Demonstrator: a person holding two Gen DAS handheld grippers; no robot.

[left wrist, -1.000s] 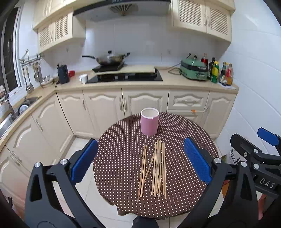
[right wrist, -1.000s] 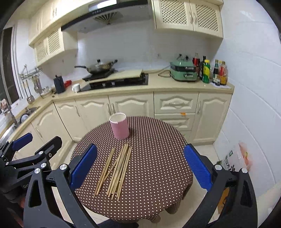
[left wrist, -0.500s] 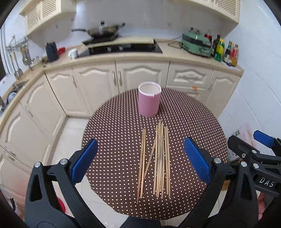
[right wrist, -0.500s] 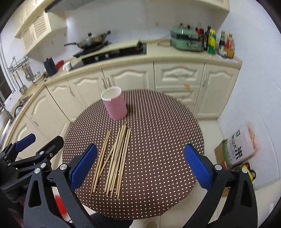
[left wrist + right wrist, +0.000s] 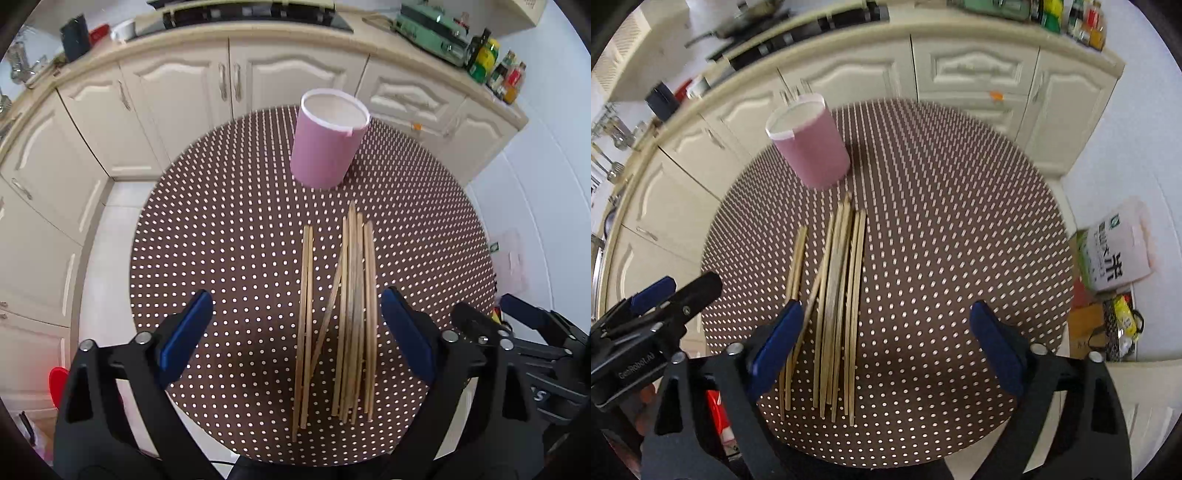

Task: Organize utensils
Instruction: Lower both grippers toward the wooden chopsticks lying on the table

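Both views were evenly and brightly lit, seemingly from overhead room light. Soft shadows fell on the dotted tablecloth (image 5: 229, 236) beneath the black gripper frames near the lower edge. The left wrist view was fairly sharp, the chopsticks (image 5: 351, 314) crisp. The right wrist view was smeared by motion blur: the dots stretched into dashes, and the pink cup (image 5: 812, 144) and upper countertop (image 5: 960, 26) looked soft. Fisheye distortion bent the cabinet lines, and dark vignetting filled every corner.
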